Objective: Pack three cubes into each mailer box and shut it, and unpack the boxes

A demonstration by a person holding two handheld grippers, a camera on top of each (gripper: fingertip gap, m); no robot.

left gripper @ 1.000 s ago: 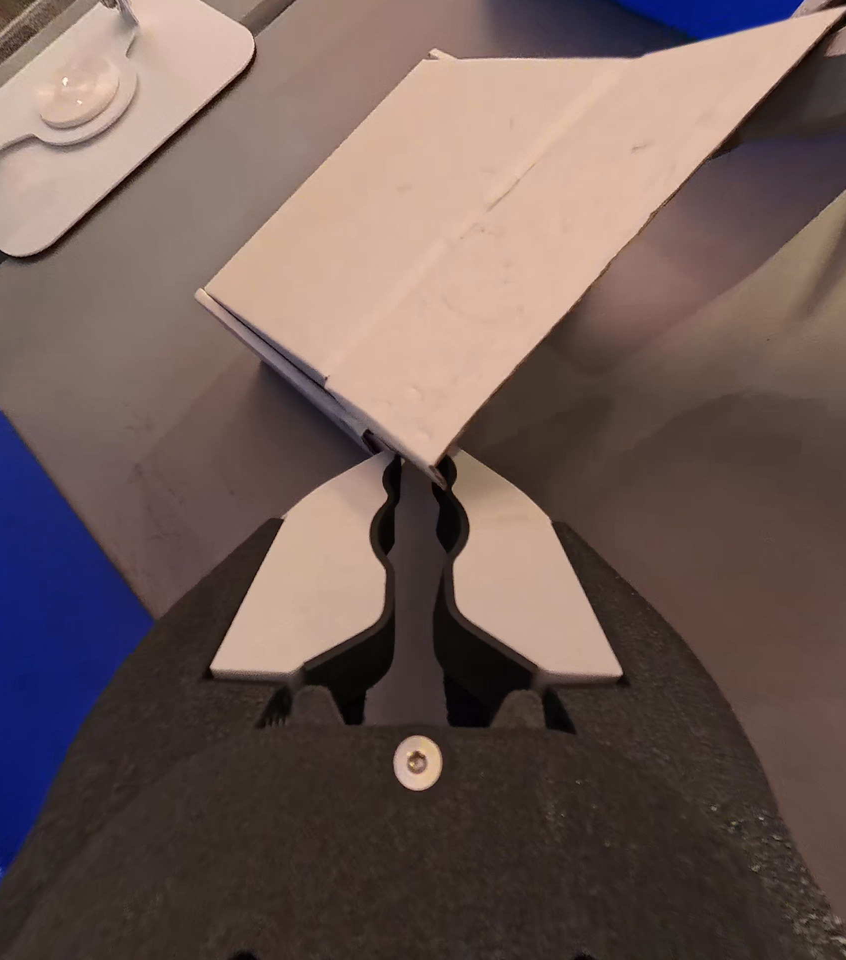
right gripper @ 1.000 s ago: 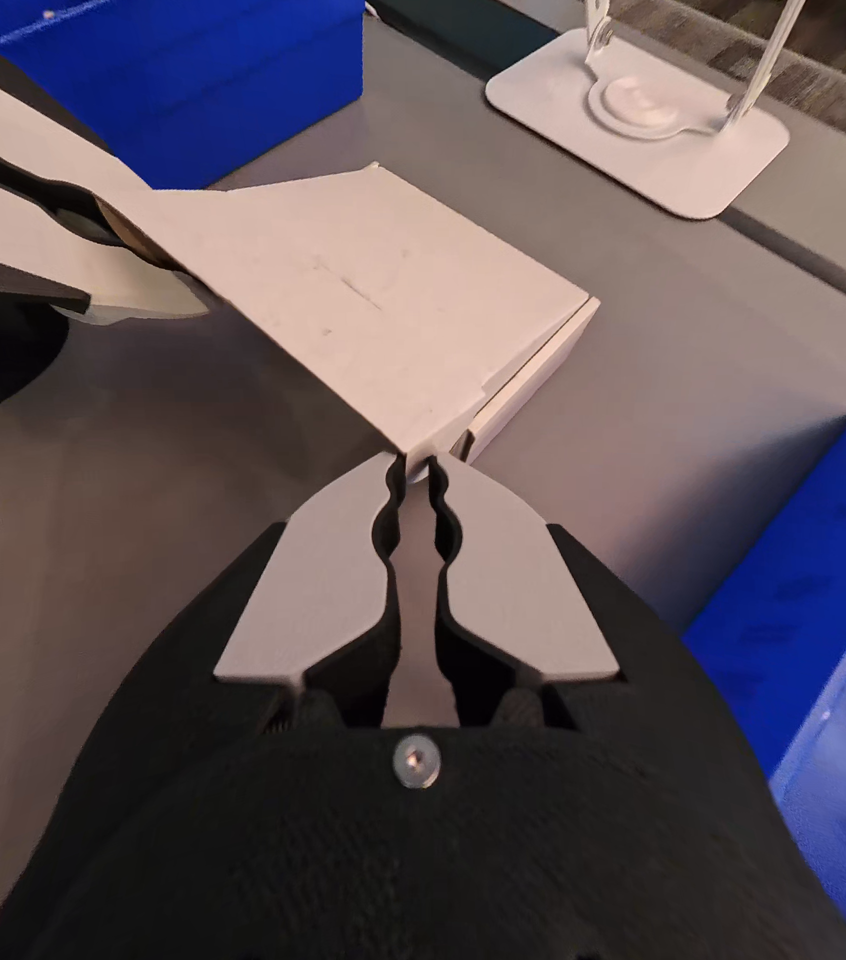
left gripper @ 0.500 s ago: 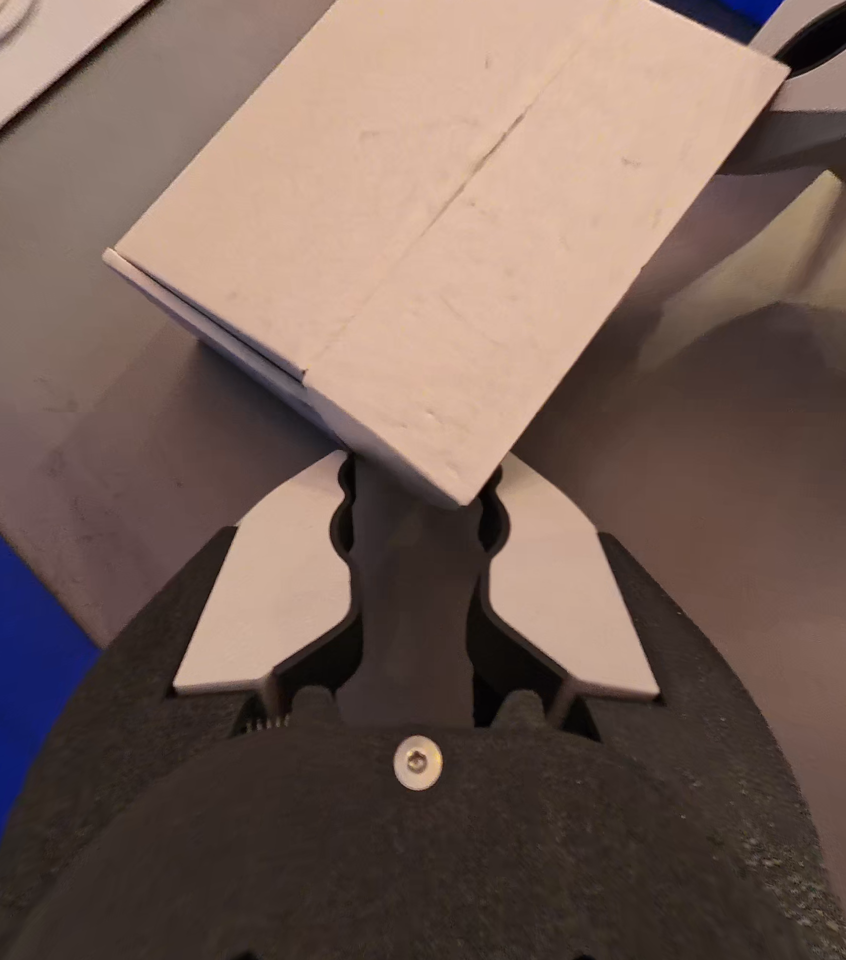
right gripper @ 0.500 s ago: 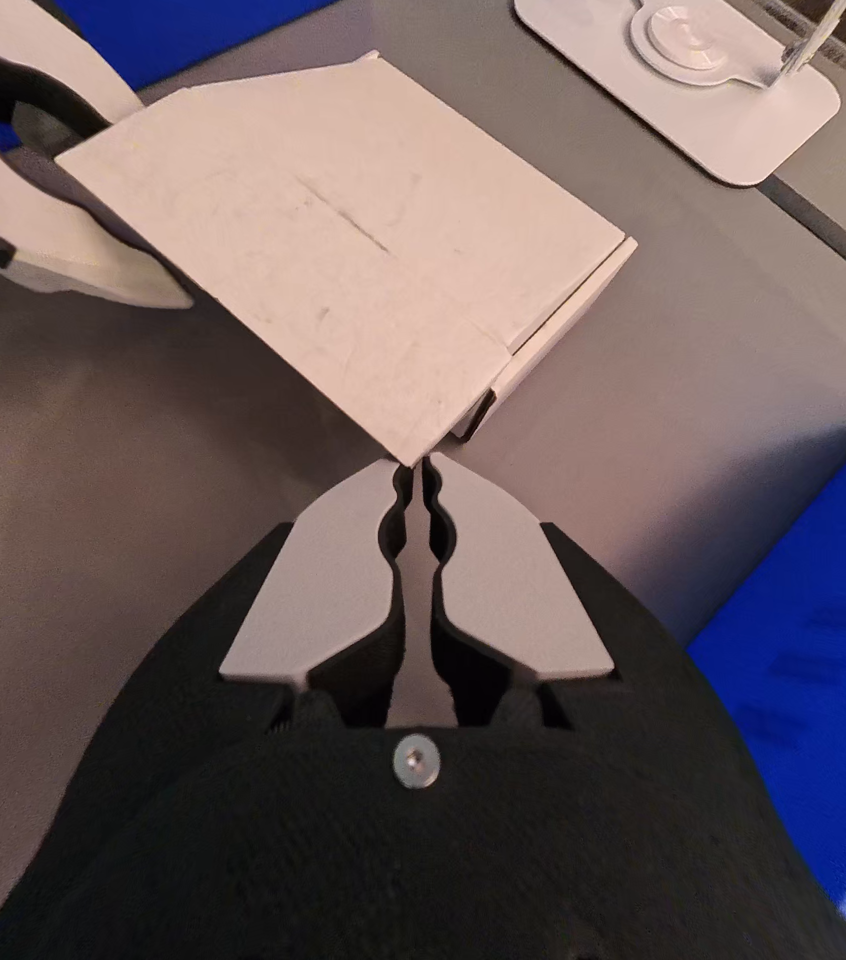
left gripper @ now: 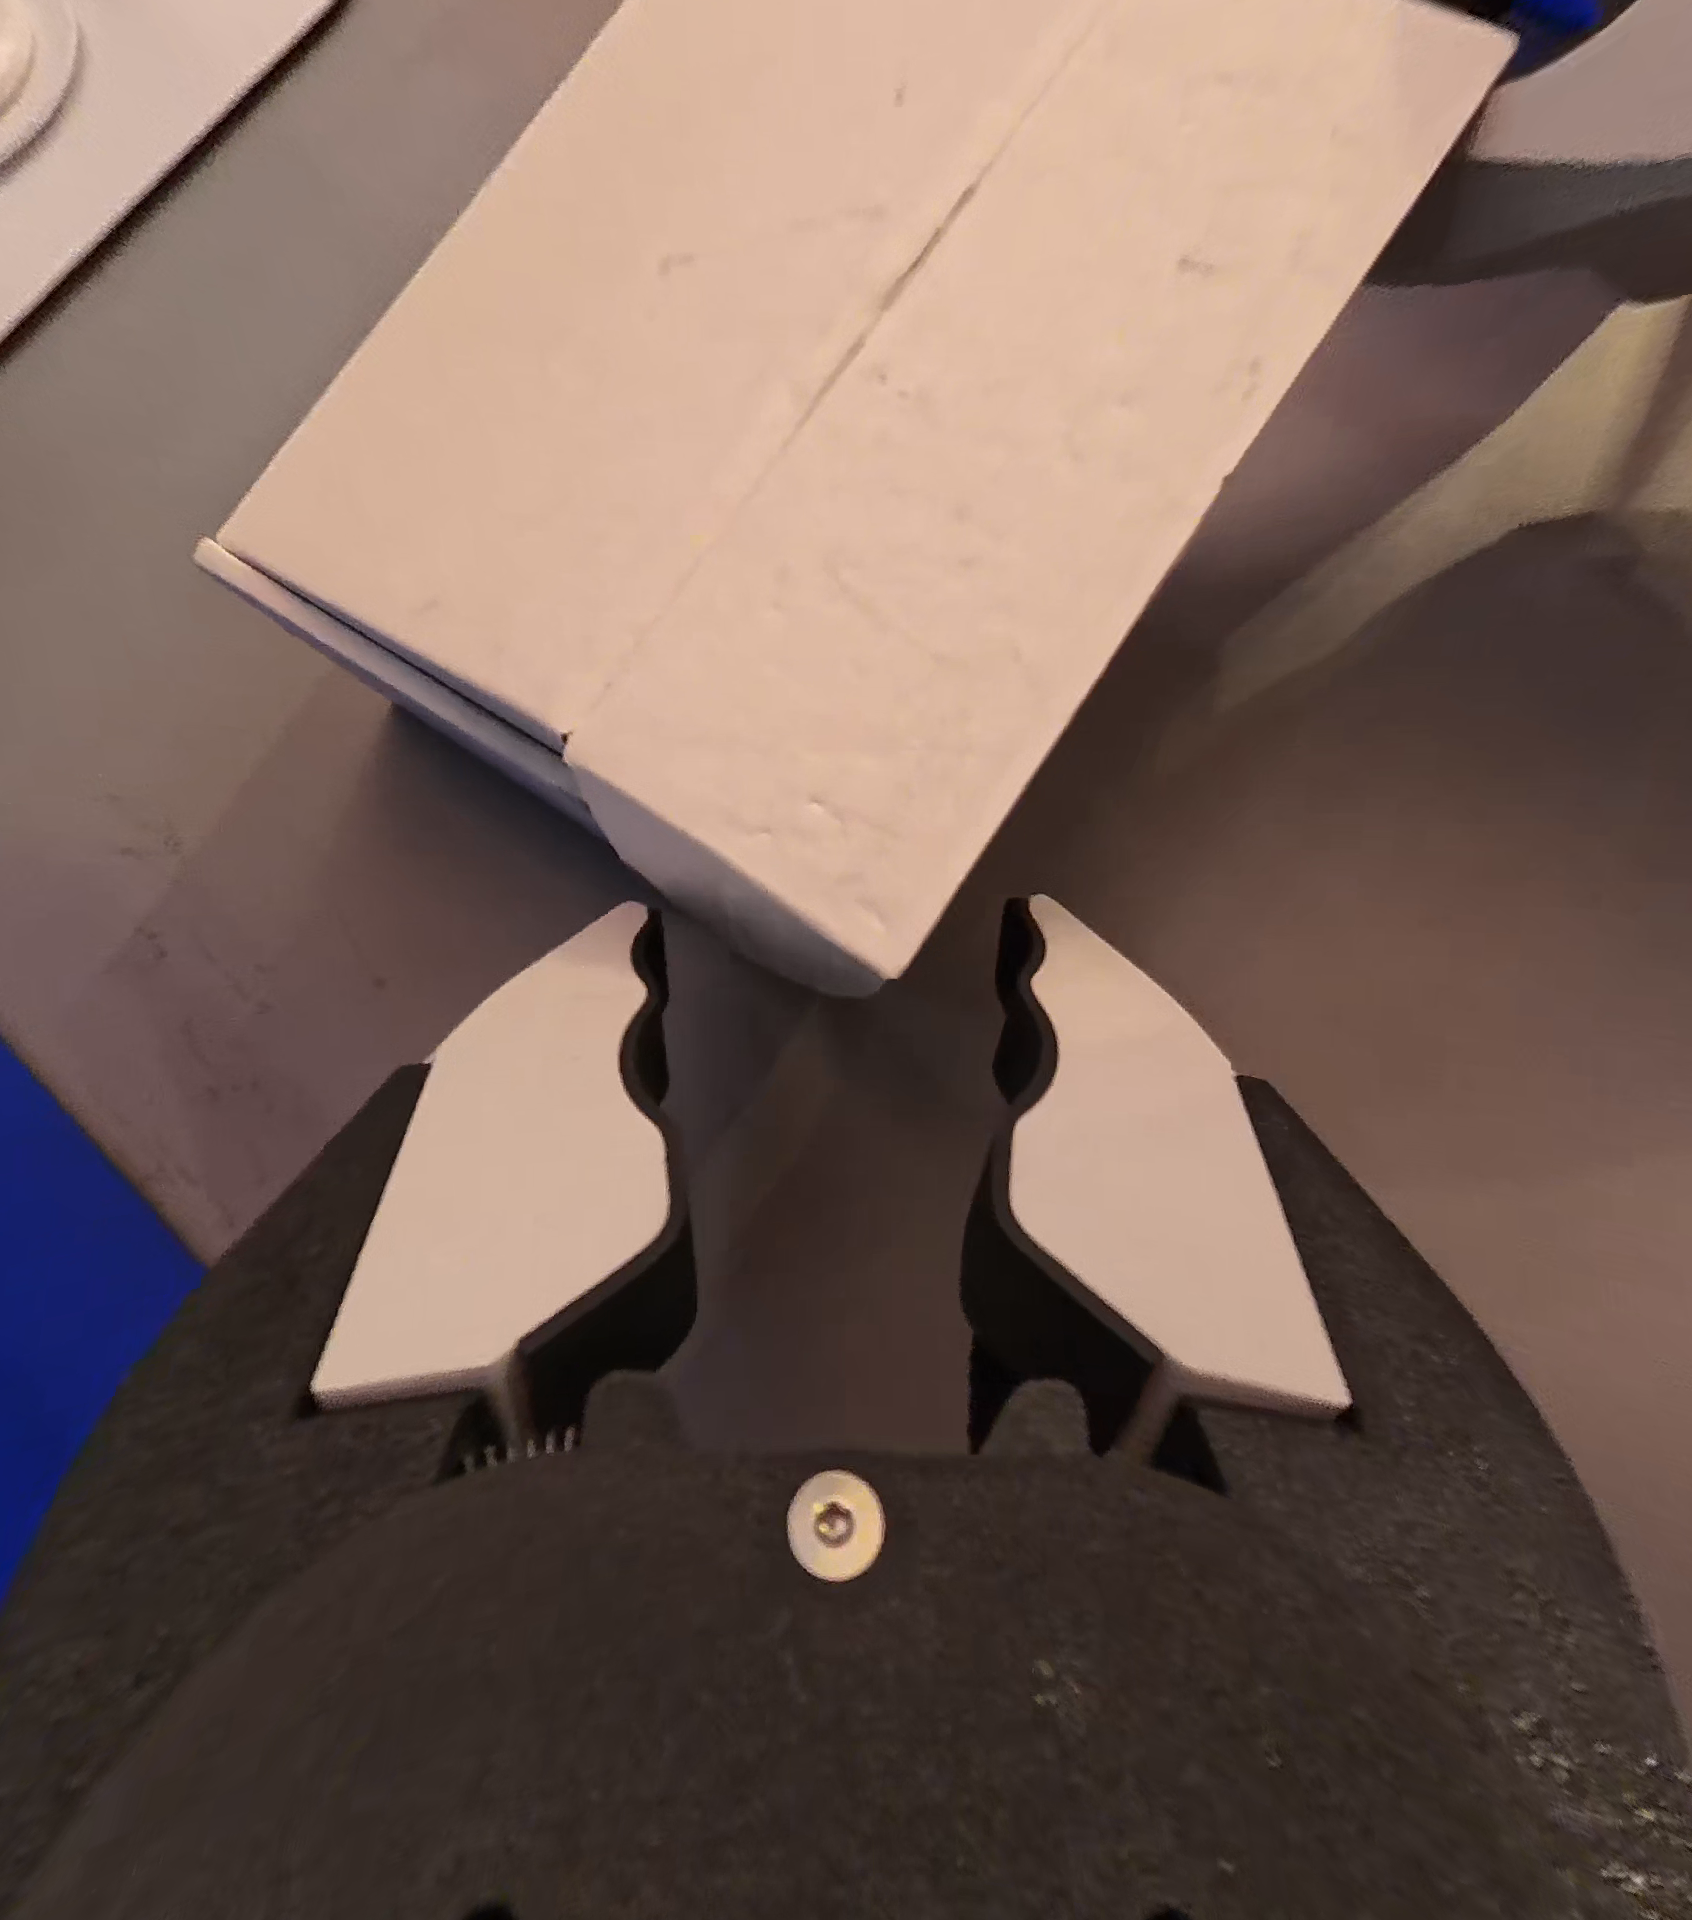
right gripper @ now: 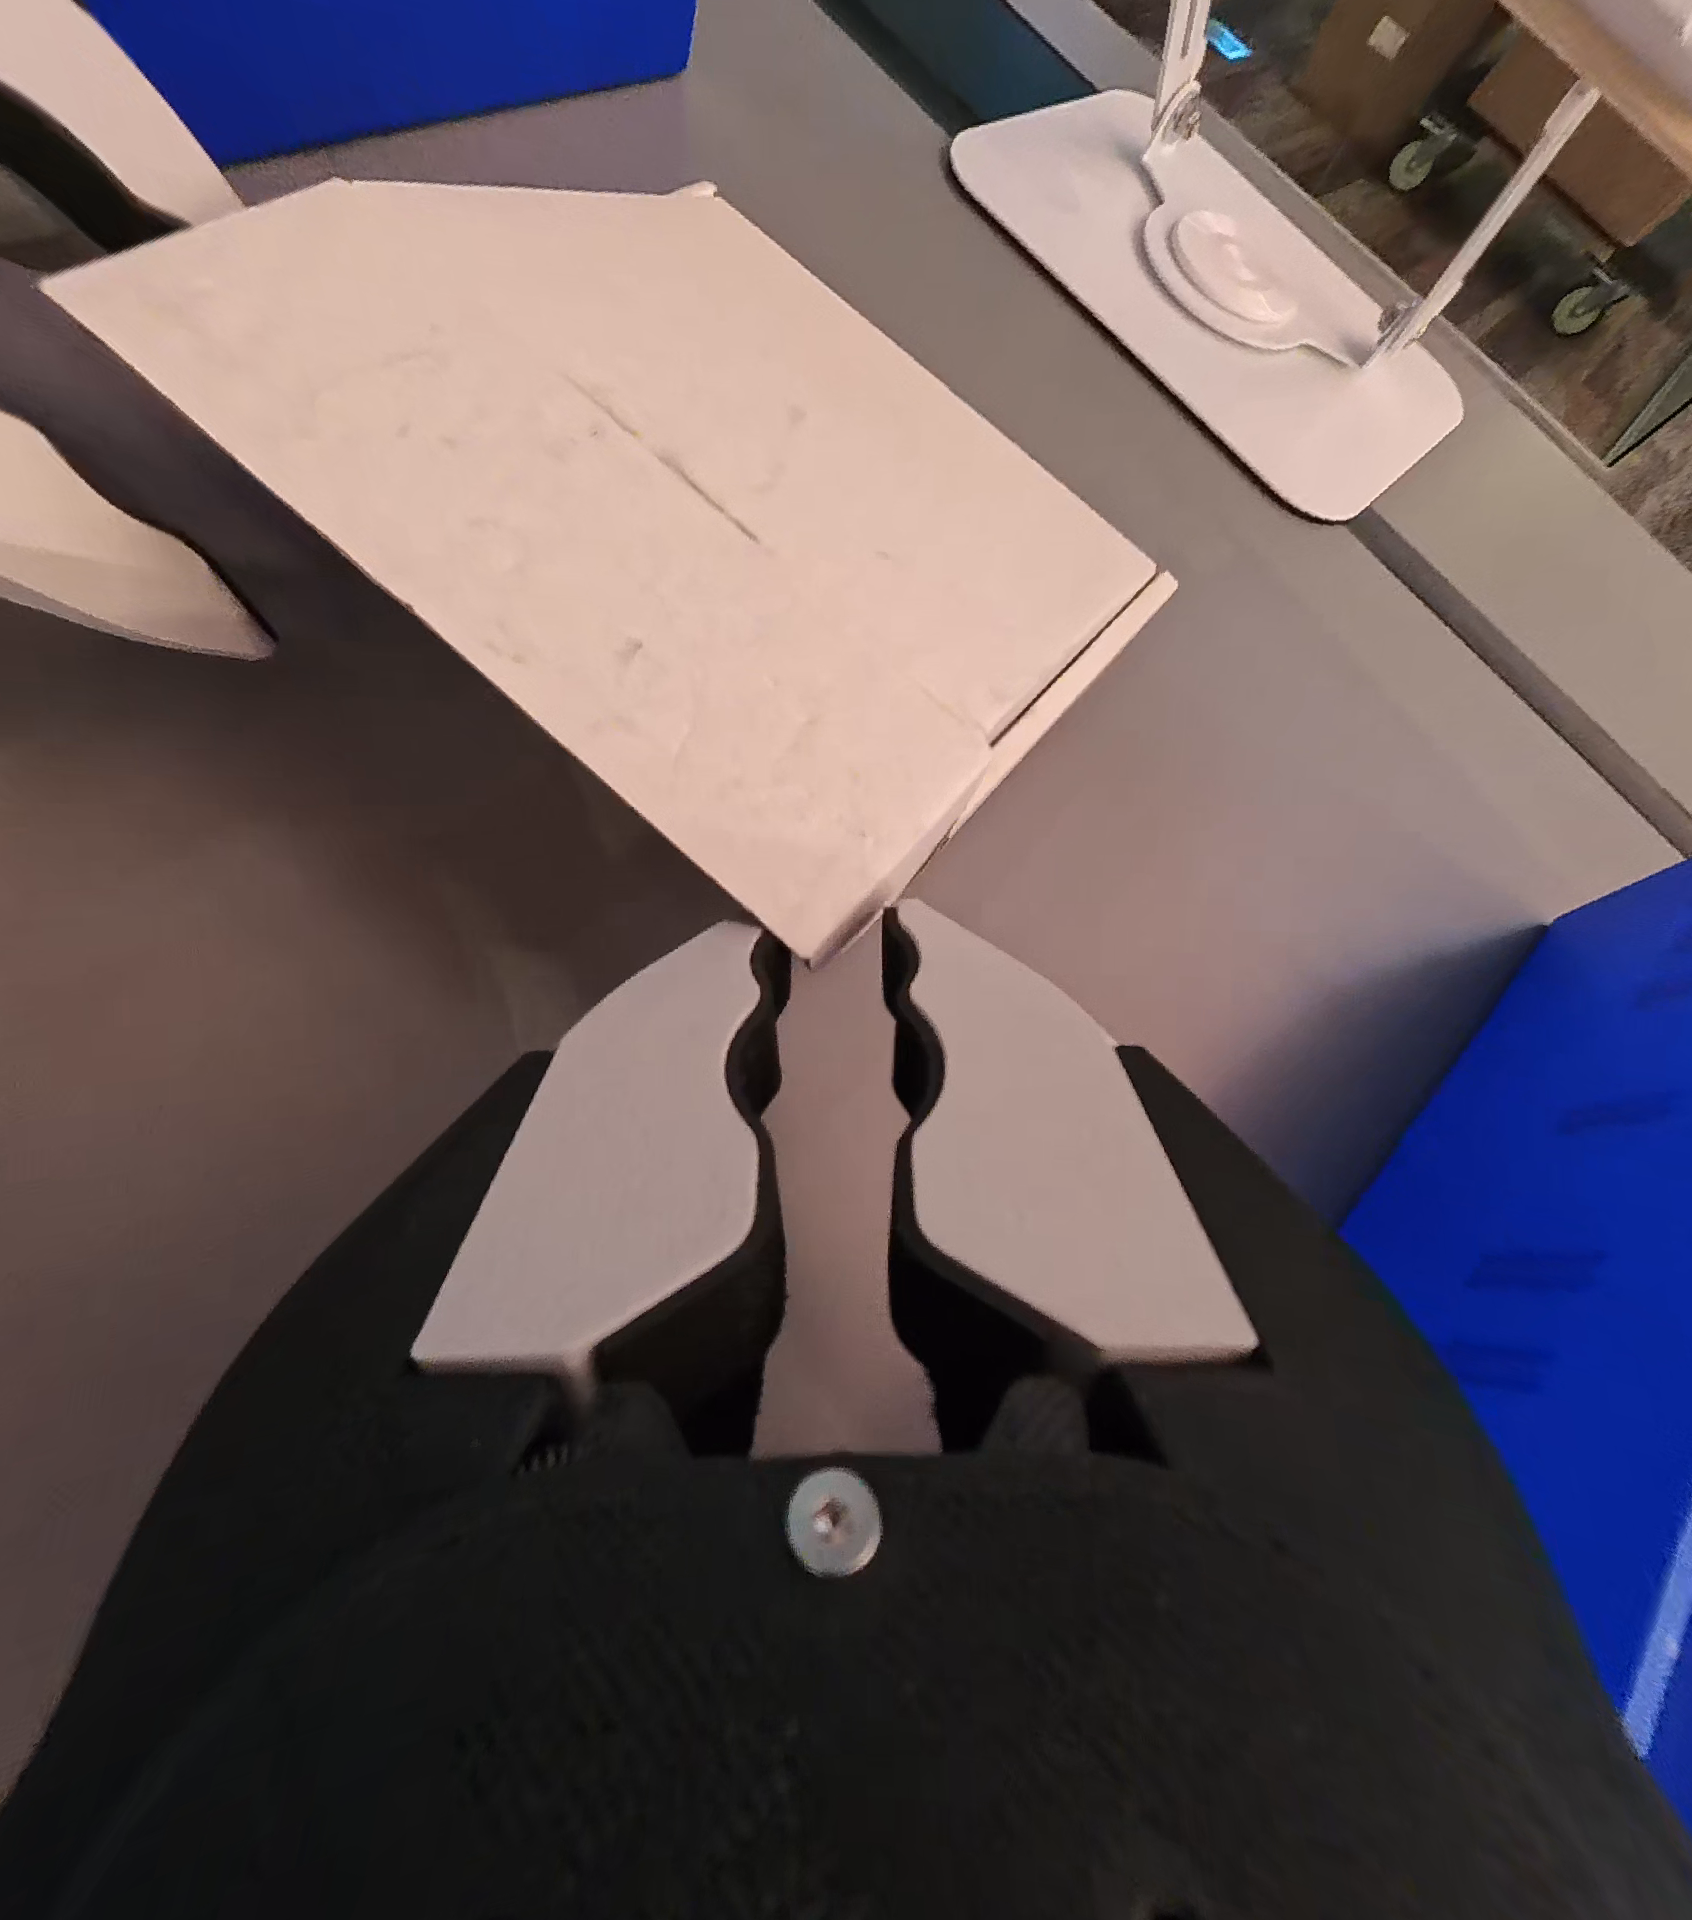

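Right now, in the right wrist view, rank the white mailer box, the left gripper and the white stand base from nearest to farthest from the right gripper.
1. White mailer box: its near corner sits at the right gripper's tips.
2. Left gripper: upper left, at the box's far corner.
3. White stand base: upper right, near the table edge.

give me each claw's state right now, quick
left claw: open, holding nothing, mailer box corner between its fingers
right claw: open, narrow gap, not gripping the box corner

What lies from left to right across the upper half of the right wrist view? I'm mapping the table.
Other grey two-finger gripper → white cardboard mailer box → flat white stand base with clear struts.
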